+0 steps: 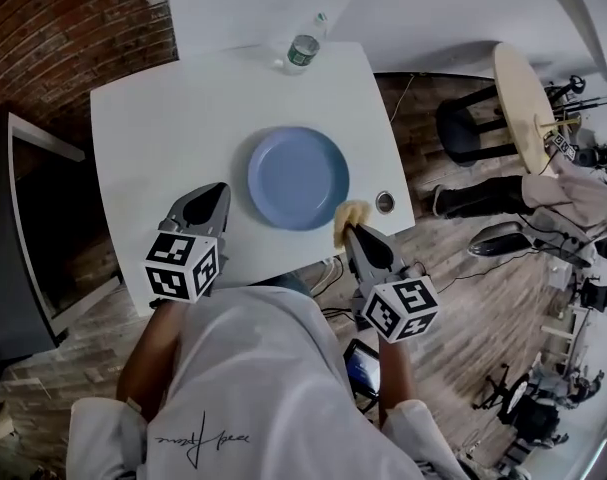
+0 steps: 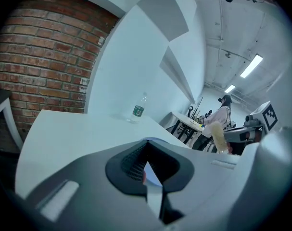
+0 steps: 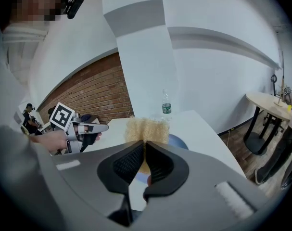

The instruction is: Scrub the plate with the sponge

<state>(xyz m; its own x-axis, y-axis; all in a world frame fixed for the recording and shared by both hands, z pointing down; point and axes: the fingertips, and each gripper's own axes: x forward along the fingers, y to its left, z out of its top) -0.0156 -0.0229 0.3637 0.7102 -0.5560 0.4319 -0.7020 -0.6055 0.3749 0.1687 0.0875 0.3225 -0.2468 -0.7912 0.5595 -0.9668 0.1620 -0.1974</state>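
The person stands at the near edge of a white table (image 1: 153, 118), both forearms reaching forward from under a white shirt (image 1: 253, 388), each hand carrying a claw that points forward and slopes down toward the tabletop. The left claw (image 1: 219, 192) hangs over the near left part of the table, beside the blue plate (image 1: 298, 178) but apart from it; its own view shows the two dark pads brought together with nothing between them. The right claw (image 3: 143, 150) is clamped on a yellow sponge (image 3: 146, 130), whose fuzzy top stands up above the pads. In the head view the sponge sits at the plate's near right rim, close to the table's edge; whether it touches the plate cannot be told. The plate lies flat near the middle of the table. Each claw carries a cube (image 1: 181, 265) with black-and-white square markers. A clear plastic bottle (image 1: 303, 50) stands upright at the far edge of the table; its label is green, and the print on it is too small to read. A line of dark cursive runs across the shirt, also not readable. A small round metal fitting (image 1: 385, 202) is set into the tabletop near the right edge. A red brick wall (image 2: 44, 61) rises to the left and a white wall behind the table. The floor (image 1: 483, 308) is wood planking, and a round wooden table (image 1: 523, 93) with a dark stool (image 1: 463, 128) stands off to the right.
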